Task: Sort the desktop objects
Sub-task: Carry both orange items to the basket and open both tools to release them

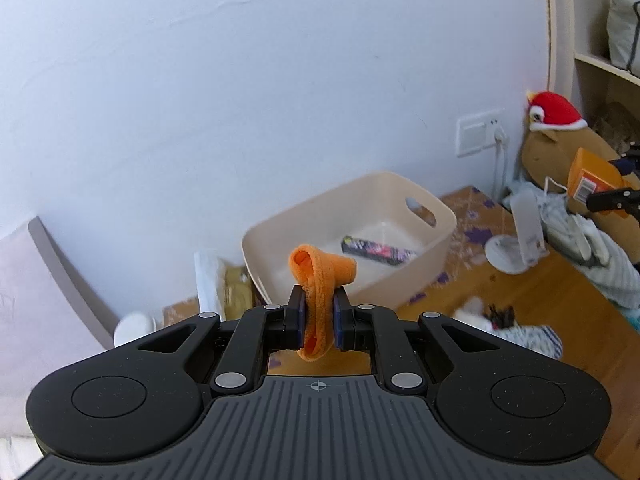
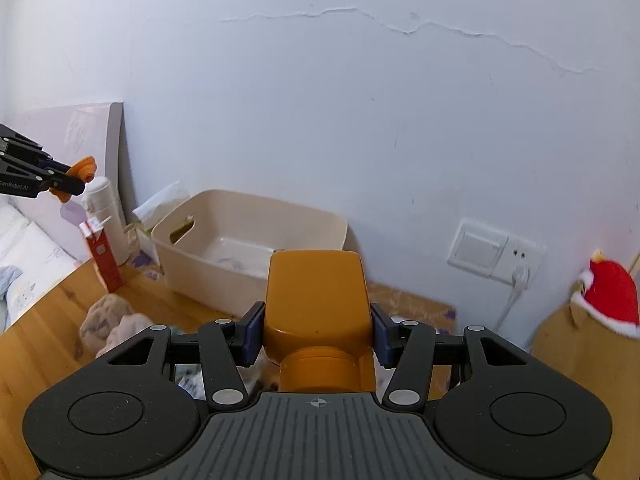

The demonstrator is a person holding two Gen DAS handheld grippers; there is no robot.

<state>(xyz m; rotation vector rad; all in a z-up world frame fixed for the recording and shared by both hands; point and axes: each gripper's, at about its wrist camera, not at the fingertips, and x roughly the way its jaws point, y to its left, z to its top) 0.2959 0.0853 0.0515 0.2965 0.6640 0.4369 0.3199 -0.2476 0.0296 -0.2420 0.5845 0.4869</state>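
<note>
My left gripper point(image 1: 319, 314) is shut on an orange fabric loop point(image 1: 320, 276), held in the air in front of a beige plastic bin point(image 1: 436, 220). A dark patterned packet point(image 1: 378, 251) lies in that bin. In the right wrist view, my right gripper point(image 2: 316, 332) is shut on an orange bottle point(image 2: 316, 292), its flat base pointing toward the beige bin point(image 2: 320, 216). The left gripper point(image 2: 74, 180) with the orange loop point(image 2: 84, 169) shows at the far left of that view, above the desk. The orange bottle point(image 1: 592, 178) appears at the right edge of the left wrist view.
On the wooden desk point(image 1: 540, 292) lie a white fan stand point(image 1: 516, 244), crumpled grey cloth point(image 1: 592, 256) and a striped cloth point(image 1: 520, 336). A brown plush with a red hat point(image 1: 554, 136) sits at the right. A red carton point(image 2: 102, 256), a white flask point(image 2: 106, 216) and a beige cloth point(image 2: 112, 324) stand left.
</note>
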